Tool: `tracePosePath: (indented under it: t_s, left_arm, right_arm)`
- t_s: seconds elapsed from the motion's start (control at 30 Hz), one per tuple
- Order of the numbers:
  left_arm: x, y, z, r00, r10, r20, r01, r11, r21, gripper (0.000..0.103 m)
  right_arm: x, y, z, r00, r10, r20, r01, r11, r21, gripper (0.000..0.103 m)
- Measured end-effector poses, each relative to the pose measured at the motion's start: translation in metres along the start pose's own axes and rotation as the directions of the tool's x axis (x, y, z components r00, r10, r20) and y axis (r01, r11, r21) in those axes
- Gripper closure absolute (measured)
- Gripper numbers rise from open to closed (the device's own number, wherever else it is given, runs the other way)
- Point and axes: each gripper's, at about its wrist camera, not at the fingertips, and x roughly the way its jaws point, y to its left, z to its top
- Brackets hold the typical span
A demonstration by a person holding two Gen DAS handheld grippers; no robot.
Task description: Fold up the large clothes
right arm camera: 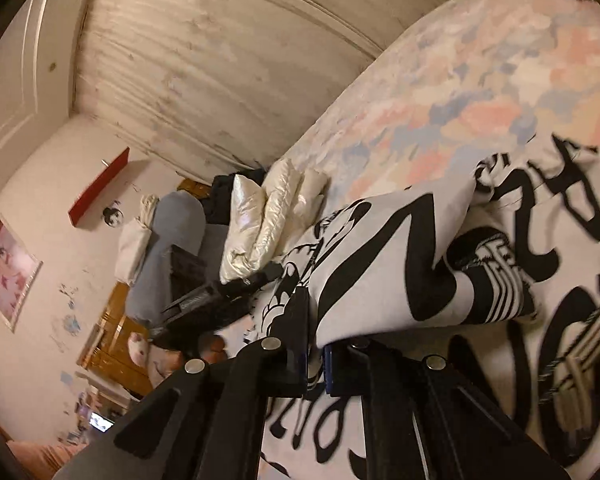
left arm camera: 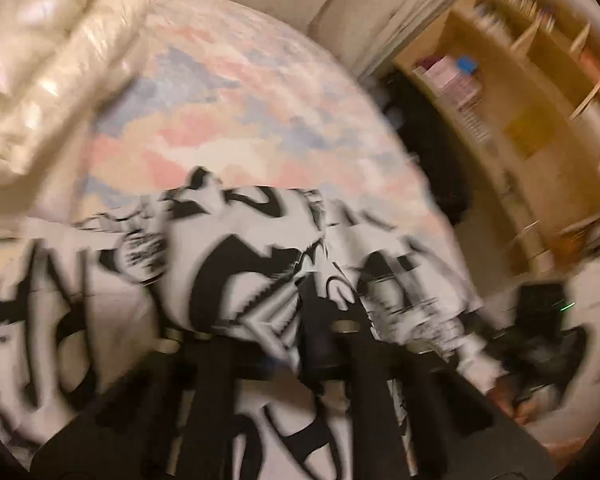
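A large white garment with bold black graphic print (left arm camera: pixel 228 264) lies spread on a bed with a pastel pink, blue and white cover (left arm camera: pixel 240 92). My left gripper (left arm camera: pixel 288 344) is shut on a bunched fold of the garment; this view is motion-blurred. In the right wrist view the same garment (right arm camera: pixel 400 264) drapes over my right gripper (right arm camera: pixel 316 364), whose jaws are closed on a fold of it. The left gripper (right arm camera: pixel 224 292) shows as a dark shape at the garment's far edge. The bed cover (right arm camera: pixel 480 92) stretches beyond.
A shiny cream puffer jacket (left arm camera: pixel 40 80) lies on the bed at the upper left, also in the right wrist view (right arm camera: pixel 260 220). A wooden bookshelf (left arm camera: pixel 532 92) stands to the right of the bed. A grey chair (right arm camera: pixel 172 248) and a red wall shelf (right arm camera: pixel 100 188) stand beyond.
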Motion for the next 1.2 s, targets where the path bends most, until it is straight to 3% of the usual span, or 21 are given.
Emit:
tracePosePath:
  t_s: [0.2,0.3,0.4,0.43,0.5,0.57,0.63,0.67,0.7,0.73,0.8,0.93,1.2]
  left_arm:
    - [-0.032,-0.038,-0.042,0.994,0.099,-0.038,-0.096,0.993,0.062,0.103]
    - [-0.033,-0.04,-0.074,0.985,0.143,-0.094,-0.136,0.987,0.08,0.103]
    - [-0.017,-0.026,-0.107,0.968,0.187,-0.168,-0.18,0.982,0.056,0.103]
    - [-0.01,-0.02,-0.116,0.963,0.191,-0.189,-0.186,0.982,0.044,0.103]
    - [0.002,-0.012,-0.13,0.961,0.179,-0.212,-0.178,0.984,0.023,0.103]
    - [0.001,-0.013,-0.134,0.966,0.185,-0.182,-0.184,0.983,0.023,0.102]
    - [-0.001,-0.016,-0.134,0.963,0.196,-0.186,-0.194,0.981,0.028,0.092]
    - [-0.002,-0.016,-0.134,0.963,0.19,-0.192,-0.188,0.982,0.031,0.087]
    - [-0.006,-0.017,-0.134,0.965,0.179,-0.193,-0.177,0.984,0.029,0.074]
    - [-0.01,-0.016,-0.133,0.968,0.169,-0.186,-0.167,0.986,0.023,0.061]
    - [-0.02,-0.014,-0.131,0.976,0.148,-0.162,-0.149,0.989,0.009,0.054]
    - [-0.034,-0.002,-0.121,0.987,0.104,-0.125,-0.109,0.993,-0.035,0.053]
    - [-0.017,0.038,-0.096,0.995,0.043,-0.094,-0.059,0.983,-0.174,0.053]
  right_arm:
    - [-0.032,0.014,0.0,0.998,-0.032,-0.046,0.029,0.998,-0.058,0.098]
    - [-0.039,0.021,-0.018,0.99,-0.097,-0.105,0.083,0.988,-0.13,0.098]
    - [-0.031,0.006,-0.049,0.958,-0.214,-0.19,0.181,0.968,-0.175,0.098]
    - [-0.025,-0.009,-0.062,0.934,-0.271,-0.233,0.235,0.957,-0.17,0.098]
    - [-0.02,-0.03,-0.079,0.917,-0.293,-0.272,0.264,0.955,-0.139,0.098]
    - [-0.025,-0.038,-0.084,0.928,-0.269,-0.26,0.252,0.963,-0.096,0.096]
    - [-0.033,-0.036,-0.08,0.933,-0.262,-0.246,0.251,0.965,-0.076,0.081]
    - [-0.039,-0.034,-0.077,0.931,-0.28,-0.235,0.27,0.96,-0.076,0.061]
    - [-0.045,-0.033,-0.075,0.931,-0.292,-0.217,0.283,0.956,-0.075,0.046]
    - [-0.049,-0.034,-0.071,0.935,-0.295,-0.199,0.287,0.956,-0.068,0.041]
    - [-0.062,-0.035,-0.06,0.947,-0.279,-0.161,0.277,0.96,-0.036,0.039]
    - [-0.08,-0.051,-0.036,0.965,-0.234,-0.122,0.243,0.968,0.062,0.039]
    - [-0.055,-0.095,0.012,0.98,-0.173,-0.101,0.191,0.957,0.22,0.039]
